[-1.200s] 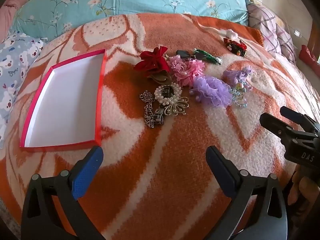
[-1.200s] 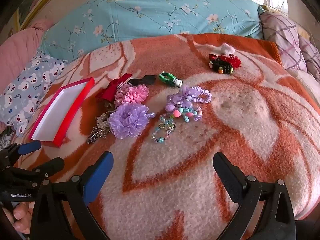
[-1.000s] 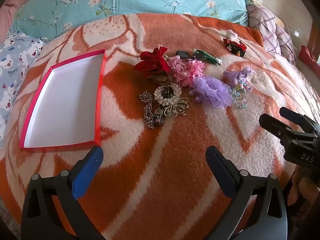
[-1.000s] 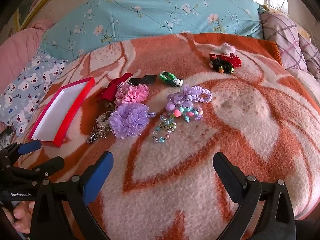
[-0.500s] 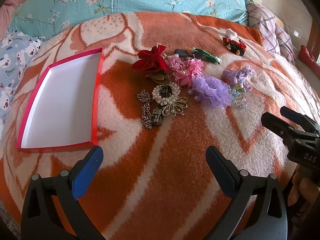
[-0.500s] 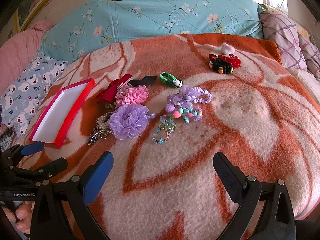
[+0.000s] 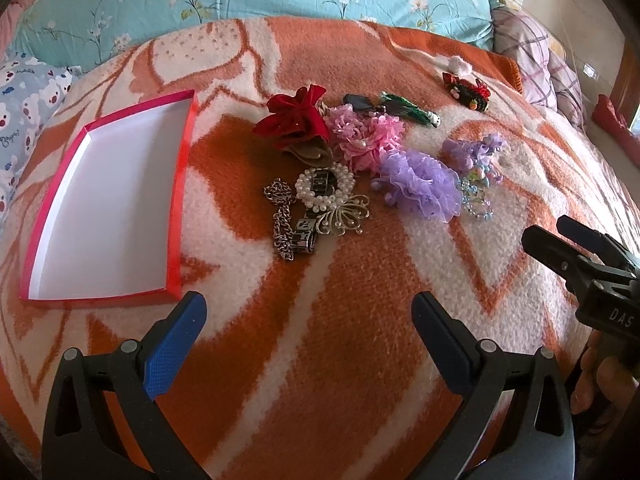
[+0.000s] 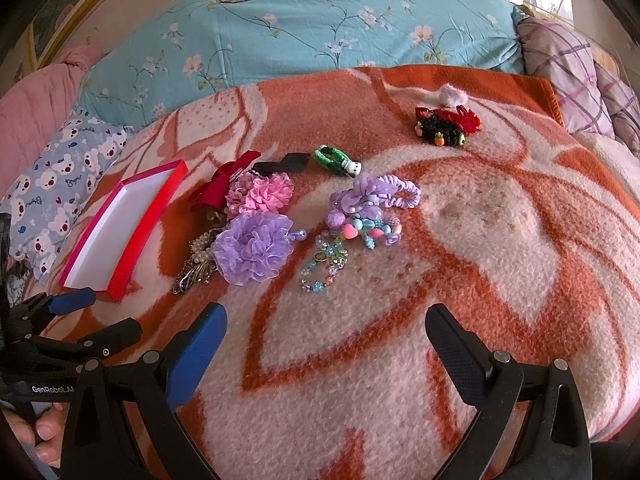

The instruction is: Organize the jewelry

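Note:
An empty red box point(image 7: 182, 168) with a white inside lies on the left of the orange-and-white blanket; it also shows in the right wrist view point(image 8: 150, 204). A pile of jewelry lies in the middle: a red bow point(image 7: 298, 118), a pink flower point(image 7: 366, 136), a purple flower point(image 7: 424, 188), a pearl bracelet point(image 7: 325, 188), a metal chain point(image 7: 282, 216), a bead bracelet point(image 8: 326, 258) and a purple scrunchie point(image 8: 384, 192). My left gripper point(image 7: 308, 340) is open and empty, short of the pile. My right gripper point(image 8: 324, 344) is open and empty, near the bead bracelet.
A green clip point(image 8: 338, 160) and a black-and-red knitted piece point(image 8: 446, 126) lie farther back. A blue floral pillow point(image 8: 304, 28) runs along the back, a bear-print pillow point(image 8: 60, 168) at the left, checked pillows point(image 8: 560, 64) at the right.
My left gripper has drifted slightly left and forward, so the box and pile sit a little lower and nearer. My right gripper has barely moved.

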A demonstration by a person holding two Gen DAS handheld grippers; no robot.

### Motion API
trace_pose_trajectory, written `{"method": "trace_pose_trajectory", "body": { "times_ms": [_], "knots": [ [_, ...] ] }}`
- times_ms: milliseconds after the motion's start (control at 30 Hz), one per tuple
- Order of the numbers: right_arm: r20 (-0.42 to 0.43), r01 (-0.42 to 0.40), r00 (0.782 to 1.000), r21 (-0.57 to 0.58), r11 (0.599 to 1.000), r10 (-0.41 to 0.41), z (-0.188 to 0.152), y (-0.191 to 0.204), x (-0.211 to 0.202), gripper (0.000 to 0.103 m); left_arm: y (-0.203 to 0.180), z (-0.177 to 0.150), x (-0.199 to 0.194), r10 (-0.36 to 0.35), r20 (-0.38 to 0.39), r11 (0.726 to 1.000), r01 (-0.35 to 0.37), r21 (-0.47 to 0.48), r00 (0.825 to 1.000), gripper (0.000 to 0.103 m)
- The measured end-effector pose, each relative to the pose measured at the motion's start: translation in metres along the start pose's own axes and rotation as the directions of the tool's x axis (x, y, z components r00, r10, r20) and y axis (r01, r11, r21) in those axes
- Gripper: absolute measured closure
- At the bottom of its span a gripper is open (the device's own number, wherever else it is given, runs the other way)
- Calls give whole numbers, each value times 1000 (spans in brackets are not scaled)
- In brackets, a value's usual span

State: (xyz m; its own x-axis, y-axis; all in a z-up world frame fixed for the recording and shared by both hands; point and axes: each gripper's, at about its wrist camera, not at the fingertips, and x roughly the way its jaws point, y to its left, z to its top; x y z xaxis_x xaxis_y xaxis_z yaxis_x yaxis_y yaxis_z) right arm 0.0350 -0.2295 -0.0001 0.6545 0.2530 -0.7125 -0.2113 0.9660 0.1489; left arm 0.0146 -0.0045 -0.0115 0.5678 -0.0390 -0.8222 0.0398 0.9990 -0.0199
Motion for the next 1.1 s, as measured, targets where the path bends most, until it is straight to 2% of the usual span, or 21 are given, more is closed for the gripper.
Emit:
{"method": "trace_pose_trajectory", "body": {
  "times_ms": [133,333,367,433,567,633,700,767,867,900,967,1033,1100],
  "knots": [
    [9,22,1000,-14,1000,-21,1,-2,2,4,2,4,6,-23,-9,1000,23,-9,1000,0],
    [-8,3,1000,26,1000,-3,10,-12,7,4,-1,20,15,-115,-6,993,114,-38,993,0],
    [-9,5,1000,32,999,-4,13,-15,8,5,-2,23,16,-147,1,988,147,-57,989,0],
    [-6,-4,1000,57,998,5,19,-20,12,10,-3,31,17,-194,23,978,195,-78,981,0],
    [-28,-50,998,137,989,54,34,-34,24,19,-7,49,26,-245,15,964,245,-99,969,0],
    [-37,-80,995,189,979,88,42,-43,31,29,-11,58,31,-273,20,956,273,-103,962,0],
    [-76,-50,995,212,976,68,51,-48,40,37,-14,65,40,-294,-3,950,292,-110,956,0],
    [-77,-73,992,261,963,96,59,-54,49,47,-18,71,48,-313,-12,945,310,-105,950,1],
    [-48,-97,992,295,950,117,71,-59,65,61,-28,76,61,-327,-31,942,323,-88,945,10],
    [-35,-120,990,310,943,138,73,-60,69,68,-31,78,66,-336,-39,939,332,-86,941,17],
    [-48,-139,985,335,932,164,71,-61,81,71,-36,79,76,-356,-59,933,351,-78,933,33],
    [-31,-175,980,347,921,197,71,-62,87,79,-40,78,81,-376,-73,926,371,-67,924,77],
    [-26,-173,981,336,926,193,69,-61,87,82,-40,75,81,-388,-73,921,384,-59,919,85]
  ]
}}
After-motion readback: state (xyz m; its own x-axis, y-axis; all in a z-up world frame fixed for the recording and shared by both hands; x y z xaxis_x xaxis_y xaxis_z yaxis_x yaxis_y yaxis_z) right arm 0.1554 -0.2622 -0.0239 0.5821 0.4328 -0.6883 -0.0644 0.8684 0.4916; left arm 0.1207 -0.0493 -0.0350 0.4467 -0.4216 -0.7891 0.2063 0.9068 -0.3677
